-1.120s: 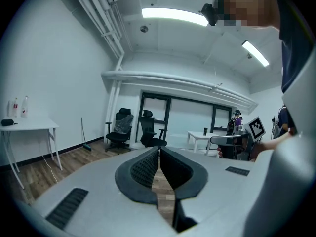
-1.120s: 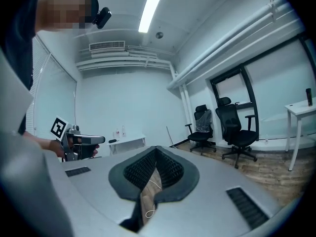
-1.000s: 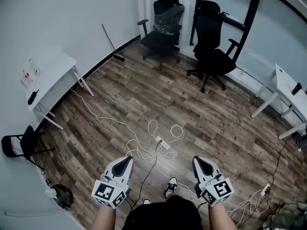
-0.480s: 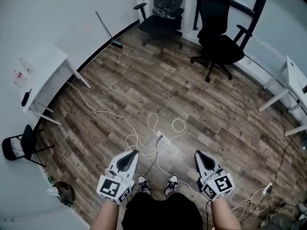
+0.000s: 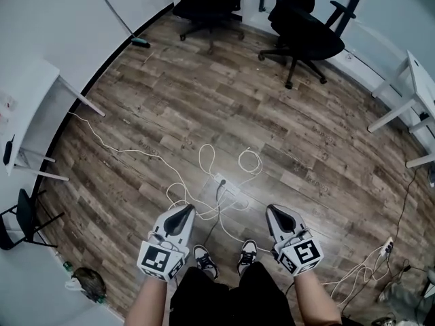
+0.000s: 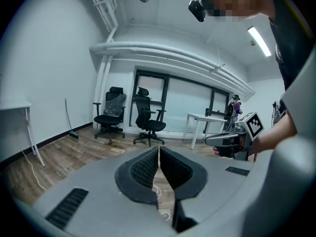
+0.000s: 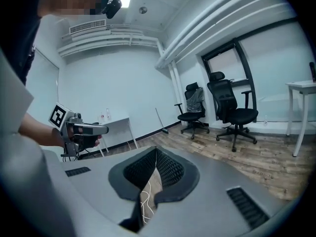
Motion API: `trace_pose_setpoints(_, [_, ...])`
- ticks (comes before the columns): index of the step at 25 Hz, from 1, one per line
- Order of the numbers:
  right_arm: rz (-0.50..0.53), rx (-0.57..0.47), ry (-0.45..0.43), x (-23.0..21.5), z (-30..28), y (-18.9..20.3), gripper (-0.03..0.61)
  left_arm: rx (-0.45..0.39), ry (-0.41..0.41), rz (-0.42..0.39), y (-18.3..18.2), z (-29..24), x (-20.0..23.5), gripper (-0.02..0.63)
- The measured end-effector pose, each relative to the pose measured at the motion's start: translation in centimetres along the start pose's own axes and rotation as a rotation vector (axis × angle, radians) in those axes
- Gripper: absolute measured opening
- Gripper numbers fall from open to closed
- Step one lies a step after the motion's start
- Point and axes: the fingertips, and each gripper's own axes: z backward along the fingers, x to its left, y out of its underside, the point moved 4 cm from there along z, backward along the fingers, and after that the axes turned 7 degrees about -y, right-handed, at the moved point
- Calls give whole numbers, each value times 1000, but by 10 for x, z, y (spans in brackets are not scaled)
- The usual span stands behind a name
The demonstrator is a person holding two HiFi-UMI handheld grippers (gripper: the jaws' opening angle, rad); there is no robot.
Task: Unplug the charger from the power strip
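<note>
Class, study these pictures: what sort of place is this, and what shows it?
Most likely a sparsely furnished office or workroom: black swivel office chairs, a white desk, and a power strip with loose cables on the wood-plank floor.

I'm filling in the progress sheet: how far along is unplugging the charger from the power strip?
Done: nothing; the dark charger looks plugged into the power strip on the floor. In hand: nothing; the left gripper and right gripper are both shut and empty, hovering short of the strip. To do: reach down, open, grip the charger and pull it out.
</note>
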Motion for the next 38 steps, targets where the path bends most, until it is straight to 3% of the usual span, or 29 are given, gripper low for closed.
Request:
trace_pose_setpoints(14, [17,130,-45,-101,-137,253,20,101,82,0,261,-170,44,32])
trace_pose_setpoints(25, [37,183,-87,-157,-208,432,20,176,176,-52,447,-275,62,32])
trace_pose_setpoints(32, [47,230,-125,-183,-241,530,21,275,221,-126,558,-343,79,32])
trace_pose_setpoints(34, [53,251,-149,-188,-251,555,44,297,230,-127,585,-360,82,32])
trace_pose_setpoints(36, [55,273,-167,-194,-262,578,118,324,247,-138,609,-374,83,32])
trace_pose_setpoints(38, [70,296,-169,-199,-272,599,120,351,267,-152,627,-387,84,32])
